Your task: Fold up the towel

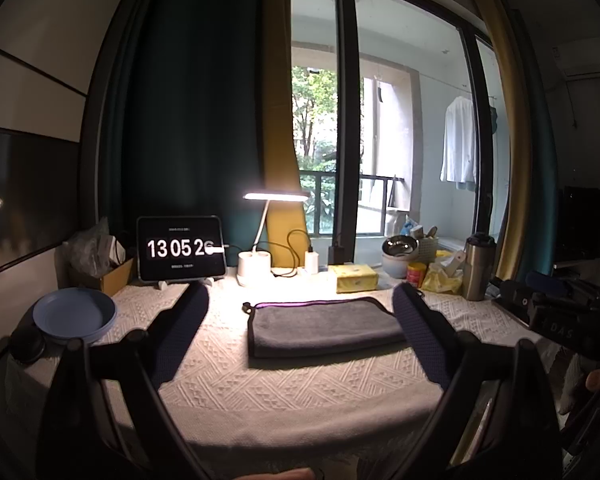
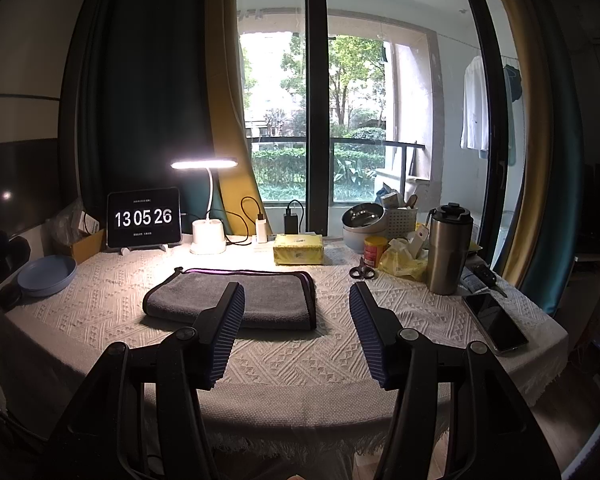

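A grey towel [image 1: 324,326] with a dark, purple-lit border lies folded into a flat rectangle on the white knit tablecloth [image 1: 284,392]. It also shows in the right wrist view [image 2: 236,300]. My left gripper [image 1: 300,300] is open and empty, held back from the towel's near edge with its fingers either side of it. My right gripper [image 2: 296,292] is open and empty, near the towel's right end; its left finger [image 2: 224,332] overlaps the towel's near edge in view.
A blue plate [image 1: 74,314] sits at the left. At the back stand a tablet clock [image 2: 144,218], a lit desk lamp [image 2: 208,236], a yellow tissue pack [image 2: 298,250], scissors [image 2: 362,270] and a steel tumbler [image 2: 448,248]. A phone [image 2: 494,322] lies at the right.
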`<state>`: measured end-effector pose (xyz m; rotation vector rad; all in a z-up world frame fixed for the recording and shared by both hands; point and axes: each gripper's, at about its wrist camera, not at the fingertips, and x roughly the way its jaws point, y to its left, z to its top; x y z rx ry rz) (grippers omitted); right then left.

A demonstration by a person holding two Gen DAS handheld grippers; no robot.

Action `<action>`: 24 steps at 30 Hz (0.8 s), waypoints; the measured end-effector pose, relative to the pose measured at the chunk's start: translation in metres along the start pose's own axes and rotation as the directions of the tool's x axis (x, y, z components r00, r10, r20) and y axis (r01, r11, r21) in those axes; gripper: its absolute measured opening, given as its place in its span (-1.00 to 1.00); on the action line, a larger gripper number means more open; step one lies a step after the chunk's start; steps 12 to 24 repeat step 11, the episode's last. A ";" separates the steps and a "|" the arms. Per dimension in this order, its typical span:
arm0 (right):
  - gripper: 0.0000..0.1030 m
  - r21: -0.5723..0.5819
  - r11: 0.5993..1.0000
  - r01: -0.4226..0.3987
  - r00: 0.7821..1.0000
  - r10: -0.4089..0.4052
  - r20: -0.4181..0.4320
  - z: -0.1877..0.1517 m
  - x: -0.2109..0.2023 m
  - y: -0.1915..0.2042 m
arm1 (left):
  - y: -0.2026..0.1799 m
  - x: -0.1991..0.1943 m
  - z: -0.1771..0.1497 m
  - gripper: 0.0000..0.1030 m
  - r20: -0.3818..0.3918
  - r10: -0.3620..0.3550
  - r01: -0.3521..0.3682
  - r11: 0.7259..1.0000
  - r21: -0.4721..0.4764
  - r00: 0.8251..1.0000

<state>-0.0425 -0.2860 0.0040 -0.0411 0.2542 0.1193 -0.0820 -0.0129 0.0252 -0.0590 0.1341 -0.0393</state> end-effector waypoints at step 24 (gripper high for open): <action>0.12 -0.002 1.000 -0.001 1.000 0.001 -0.007 -0.002 0.003 0.000 | -0.006 0.005 0.001 0.83 -0.005 -0.001 0.001 1.000 0.009 1.000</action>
